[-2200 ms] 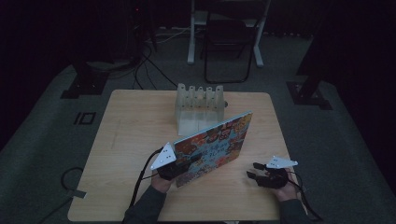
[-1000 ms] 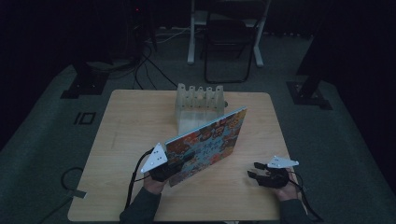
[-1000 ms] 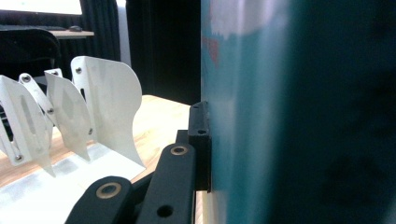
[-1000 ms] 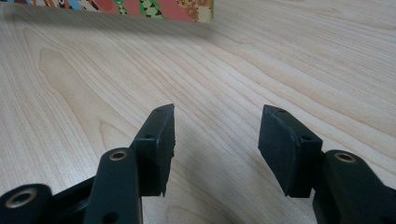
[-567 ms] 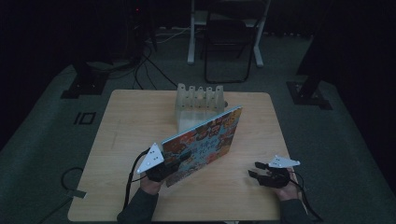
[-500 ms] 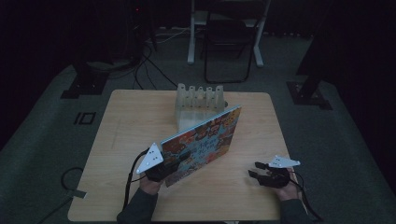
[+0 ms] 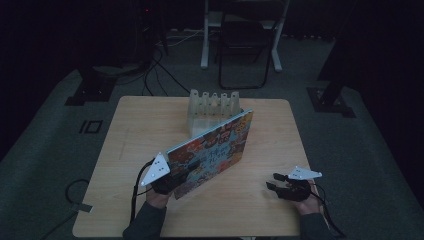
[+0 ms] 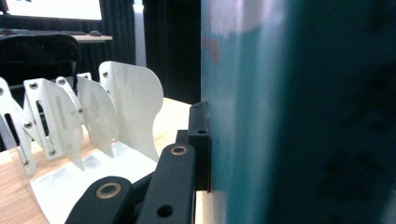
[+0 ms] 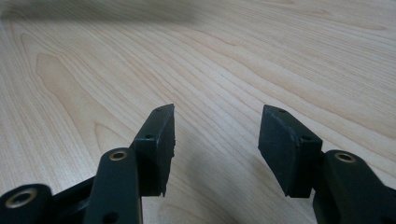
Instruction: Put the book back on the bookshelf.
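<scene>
The left tool (image 7: 167,184) is clamped on the near-left corner of a colourful picture book (image 7: 212,151), its jaws pressed flat against the cover. The book is lifted and tilted, running from the tool near the table's (image 7: 125,150) front edge up toward the white slotted rack (image 7: 212,110) at the far edge, its top corner just beside the rack. The right tool (image 7: 280,186) rests near the front right corner, its jaws half open on nothing, well apart from the book.
</scene>
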Action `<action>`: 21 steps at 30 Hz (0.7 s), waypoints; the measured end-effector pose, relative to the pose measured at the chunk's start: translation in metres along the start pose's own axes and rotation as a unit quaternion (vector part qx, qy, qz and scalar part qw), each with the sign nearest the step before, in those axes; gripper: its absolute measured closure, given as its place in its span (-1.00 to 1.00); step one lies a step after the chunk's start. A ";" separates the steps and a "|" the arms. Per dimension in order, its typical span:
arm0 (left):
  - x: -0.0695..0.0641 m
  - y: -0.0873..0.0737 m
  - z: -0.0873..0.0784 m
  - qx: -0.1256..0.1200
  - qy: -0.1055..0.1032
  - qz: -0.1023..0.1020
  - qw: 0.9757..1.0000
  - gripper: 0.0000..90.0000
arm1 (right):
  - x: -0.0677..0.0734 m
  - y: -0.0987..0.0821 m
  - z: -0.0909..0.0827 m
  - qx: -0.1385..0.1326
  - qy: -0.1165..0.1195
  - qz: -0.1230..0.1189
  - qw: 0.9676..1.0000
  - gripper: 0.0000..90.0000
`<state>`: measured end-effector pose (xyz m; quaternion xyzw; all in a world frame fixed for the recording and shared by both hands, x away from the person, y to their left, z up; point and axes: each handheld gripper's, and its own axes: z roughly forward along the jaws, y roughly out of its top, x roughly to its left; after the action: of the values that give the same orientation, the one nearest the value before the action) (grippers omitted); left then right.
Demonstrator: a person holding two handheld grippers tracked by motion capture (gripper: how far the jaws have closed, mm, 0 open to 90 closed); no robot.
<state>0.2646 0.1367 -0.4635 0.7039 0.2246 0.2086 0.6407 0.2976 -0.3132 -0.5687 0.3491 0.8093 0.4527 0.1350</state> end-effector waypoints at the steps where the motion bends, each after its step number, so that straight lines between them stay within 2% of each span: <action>1: 0.000 0.000 -0.001 0.001 0.002 0.000 1.000 0.81 | 0.000 0.000 0.000 0.000 0.000 0.001 1.000 0.01; 21: 0.008 0.001 -0.012 -0.004 0.034 -0.007 0.999 0.81 | -0.001 0.000 -0.001 0.000 -0.005 0.004 1.000 -0.04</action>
<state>0.2637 0.1509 -0.4614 0.6921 0.2504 0.2285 0.6372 0.2978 -0.3143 -0.5688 0.3546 0.8075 0.4509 0.1376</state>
